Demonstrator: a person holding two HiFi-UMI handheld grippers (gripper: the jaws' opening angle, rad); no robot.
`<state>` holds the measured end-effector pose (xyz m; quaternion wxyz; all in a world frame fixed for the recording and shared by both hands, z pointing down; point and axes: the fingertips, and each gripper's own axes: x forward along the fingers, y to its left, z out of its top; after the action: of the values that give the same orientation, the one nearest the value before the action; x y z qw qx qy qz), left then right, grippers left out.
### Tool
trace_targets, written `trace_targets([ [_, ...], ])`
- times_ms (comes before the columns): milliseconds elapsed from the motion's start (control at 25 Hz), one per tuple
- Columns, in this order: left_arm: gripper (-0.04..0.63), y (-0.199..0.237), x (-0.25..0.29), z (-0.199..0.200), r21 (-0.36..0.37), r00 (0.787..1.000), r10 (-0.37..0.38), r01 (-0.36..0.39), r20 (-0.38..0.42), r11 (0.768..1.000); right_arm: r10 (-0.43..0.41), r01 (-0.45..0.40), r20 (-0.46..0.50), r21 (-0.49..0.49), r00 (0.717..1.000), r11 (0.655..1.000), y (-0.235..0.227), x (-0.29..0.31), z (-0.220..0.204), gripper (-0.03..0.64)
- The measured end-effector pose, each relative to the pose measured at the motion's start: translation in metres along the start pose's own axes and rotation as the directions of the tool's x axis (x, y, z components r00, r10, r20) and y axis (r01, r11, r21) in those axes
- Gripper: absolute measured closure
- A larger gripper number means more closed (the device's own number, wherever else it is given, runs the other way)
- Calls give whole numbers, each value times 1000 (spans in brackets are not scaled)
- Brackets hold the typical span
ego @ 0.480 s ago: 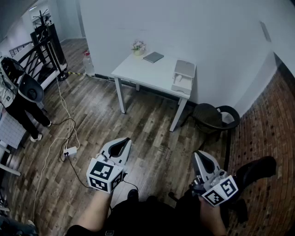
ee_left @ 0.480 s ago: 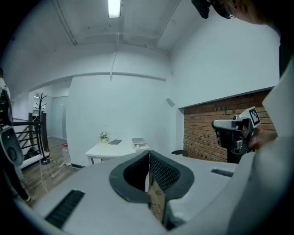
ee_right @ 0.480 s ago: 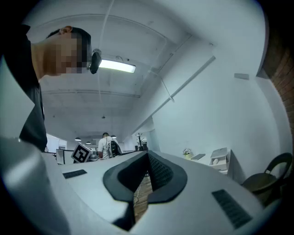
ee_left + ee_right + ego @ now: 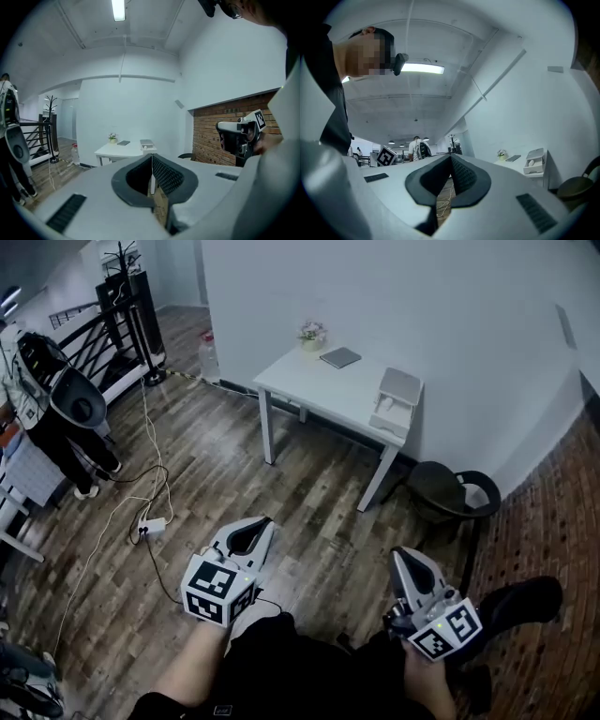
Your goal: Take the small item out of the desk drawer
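Observation:
A small white drawer unit (image 4: pixel 398 399) stands on the right end of a white table (image 4: pixel 328 395) against the far wall. In the right gripper view the drawer unit (image 4: pixel 534 161) shows a pale oval item (image 4: pixel 530 163) in its open front. Both grippers hang over the wooden floor, well short of the table. My left gripper (image 4: pixel 259 527) is shut with nothing between its jaws, and in its own view the left gripper (image 4: pixel 152 161) points towards the table. My right gripper (image 4: pixel 404 560) is shut and empty too; its own view shows the right gripper (image 4: pixel 451 161) with the pads together.
A flower pot (image 4: pixel 312 334) and a grey notebook (image 4: pixel 339 357) lie on the table. A black chair (image 4: pixel 455 491) sits right of it by a brick wall. A person (image 4: pixel 56 413) stands at left. A cable and power strip (image 4: pixel 150 524) cross the floor.
The table and drawer unit have shifted right and slightly down in the head view. Both grippers stay shut, in much the same place in the view.

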<state>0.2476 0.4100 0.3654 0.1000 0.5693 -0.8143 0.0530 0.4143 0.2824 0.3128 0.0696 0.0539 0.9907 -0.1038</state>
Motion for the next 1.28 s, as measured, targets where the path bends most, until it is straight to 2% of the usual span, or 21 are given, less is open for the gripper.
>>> trace_targets([
  [280, 583, 4, 22, -8, -19, 999, -28, 28, -24, 999, -26, 26, -18, 36, 1000, 999, -11, 2, -14, 614],
  [440, 583, 1, 64, -8, -21, 996, -90, 89, -22, 996, -77, 79, -26, 68, 997, 995, -38, 6, -22, 614],
  [680, 583, 13, 139, 5, -6, 979, -204, 204, -8, 979, -141, 142, -22, 51, 990, 989, -75, 38, -18, 614],
  [800, 583, 33, 177, 18, -1, 971, -241, 241, -6, 971, -181, 182, -27, 62, 983, 981, -104, 68, -20, 614],
  [1000, 583, 79, 237, 28, -7, 959, -281, 281, -30, 960, -194, 196, -49, 42, 980, 980, -138, 133, -19, 614],
  [1280, 583, 145, 296, 19, -50, 948, -309, 306, -76, 951, -209, 215, -90, 67, 974, 974, -180, 218, -35, 614],
])
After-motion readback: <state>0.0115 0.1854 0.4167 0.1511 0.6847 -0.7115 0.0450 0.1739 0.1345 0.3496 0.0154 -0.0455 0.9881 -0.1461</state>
